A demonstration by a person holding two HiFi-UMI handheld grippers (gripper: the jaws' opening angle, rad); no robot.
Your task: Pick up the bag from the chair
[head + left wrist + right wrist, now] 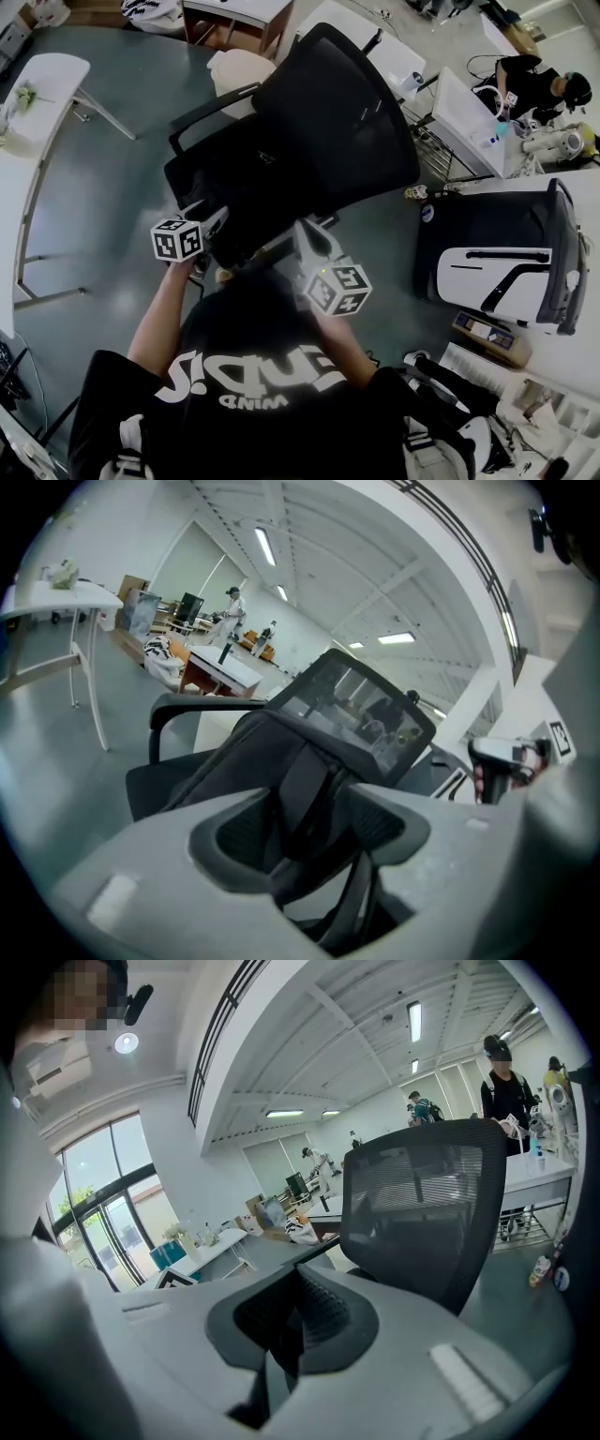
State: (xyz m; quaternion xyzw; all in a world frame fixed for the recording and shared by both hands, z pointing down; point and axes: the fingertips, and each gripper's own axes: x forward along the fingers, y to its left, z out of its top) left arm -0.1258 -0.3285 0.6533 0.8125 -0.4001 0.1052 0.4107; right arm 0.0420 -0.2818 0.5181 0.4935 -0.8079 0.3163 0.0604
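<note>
- The bag point(246, 761) is sitting on the chair point(178, 708), leaning on its back.
- The left gripper point(314, 829) is grabbing: its jaws are half apart around the strap point(312, 771), not squeezing yet.
- The right gripper point(295, 1314) is hanging nearby, with its jaws together and holding nothing.
- Next, I think: squeezing the strap tight, then lifting.

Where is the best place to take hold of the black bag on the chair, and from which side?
Probably the top strap, from the chair's open front: it stands up clear of the bag, which sits on the seat, and lies between the left gripper's open jaws.
</note>
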